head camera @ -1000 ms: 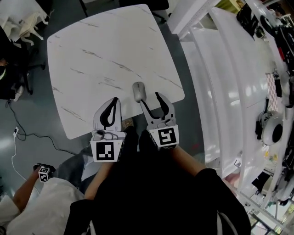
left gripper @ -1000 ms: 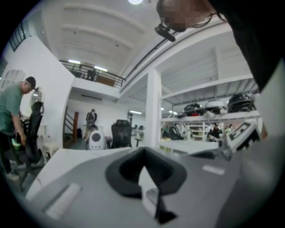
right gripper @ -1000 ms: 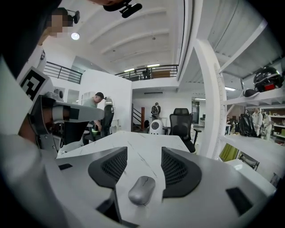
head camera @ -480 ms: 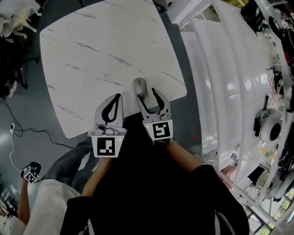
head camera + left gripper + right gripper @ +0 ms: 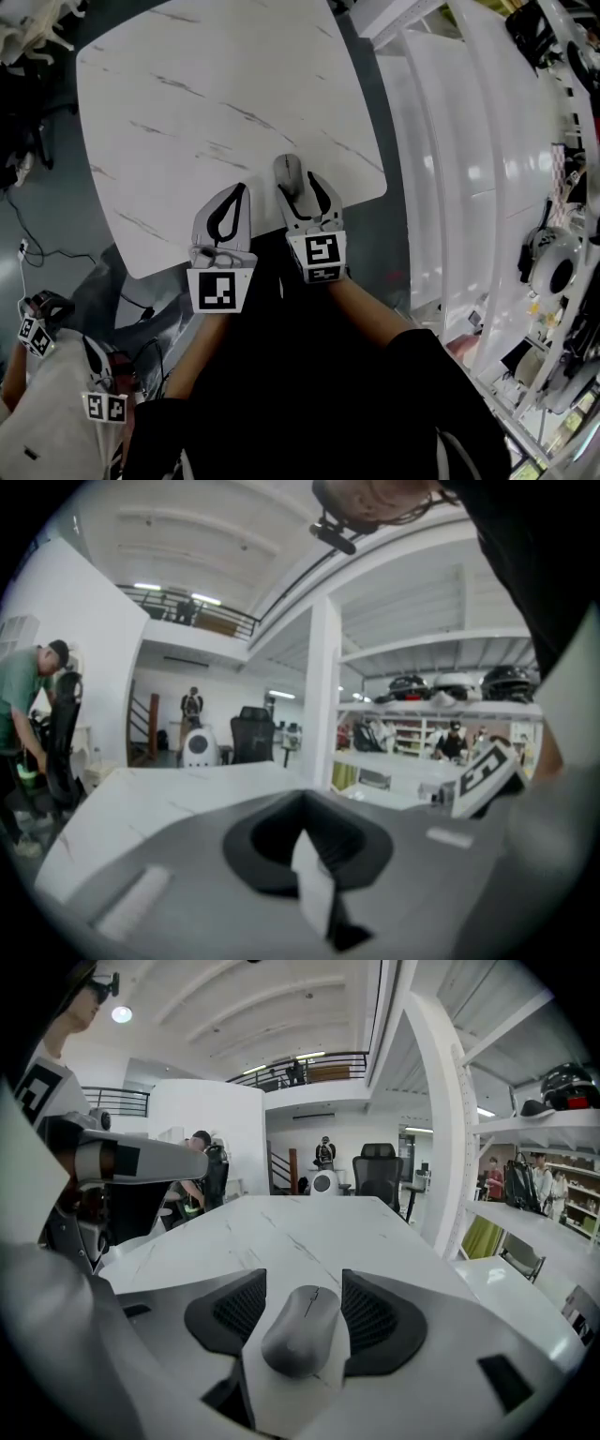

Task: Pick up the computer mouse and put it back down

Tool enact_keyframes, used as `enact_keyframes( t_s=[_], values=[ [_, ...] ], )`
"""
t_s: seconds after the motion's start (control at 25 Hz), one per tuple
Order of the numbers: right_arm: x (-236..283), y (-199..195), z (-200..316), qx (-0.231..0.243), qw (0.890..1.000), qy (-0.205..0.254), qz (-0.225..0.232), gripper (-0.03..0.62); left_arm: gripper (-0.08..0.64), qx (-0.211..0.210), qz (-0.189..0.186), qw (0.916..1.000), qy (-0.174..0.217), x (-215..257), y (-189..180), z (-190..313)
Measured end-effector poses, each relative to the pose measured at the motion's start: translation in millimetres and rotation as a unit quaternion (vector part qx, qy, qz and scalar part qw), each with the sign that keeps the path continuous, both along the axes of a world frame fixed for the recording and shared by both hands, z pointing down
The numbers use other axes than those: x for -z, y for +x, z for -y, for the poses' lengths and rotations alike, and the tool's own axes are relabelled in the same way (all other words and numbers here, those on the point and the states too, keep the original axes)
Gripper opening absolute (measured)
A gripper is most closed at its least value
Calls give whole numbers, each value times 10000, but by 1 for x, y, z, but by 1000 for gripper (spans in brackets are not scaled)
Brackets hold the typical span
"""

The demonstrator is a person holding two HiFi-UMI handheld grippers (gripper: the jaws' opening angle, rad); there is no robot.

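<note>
— Where's the mouse (image 5: 302,1327)?
— On the counter (image 5: 206,103), between the right gripper's (image 5: 300,186) fingers (image 5: 380,1321) (spread, just opening wider).
— And the left gripper (image 5: 240,190)?
— Fingers pressed together, empty, just beside the right's.

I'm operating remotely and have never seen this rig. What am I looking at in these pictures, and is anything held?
No robot here: a person holds a two-jaw tool in each hand. The head view looks down from a camera on their head; the two gripper views ride on the tools, looking along the jaws. A grey computer mouse lies on the white marbled table. The right tool straddles it; its jaws have just been opening and do not press it. The left tool is shut and empty. Nothing is held.
</note>
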State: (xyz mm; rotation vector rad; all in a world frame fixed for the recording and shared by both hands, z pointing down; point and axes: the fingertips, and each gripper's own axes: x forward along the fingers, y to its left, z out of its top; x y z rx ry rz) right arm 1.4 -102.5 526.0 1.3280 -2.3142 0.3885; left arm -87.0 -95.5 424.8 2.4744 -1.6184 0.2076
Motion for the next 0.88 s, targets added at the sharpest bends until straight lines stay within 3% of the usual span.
enact_keyframes(
  t_s=[0.4,0.88],
  values=[
    [-40,1,0,-323,9956,-877,-85,229,8,72,-84,9991,-411,-27,0,-3],
    [-62,0,7,-681,9848,-1560,-356,249,8,169,-67,9984,-535,-35,-4,-2]
  ],
)
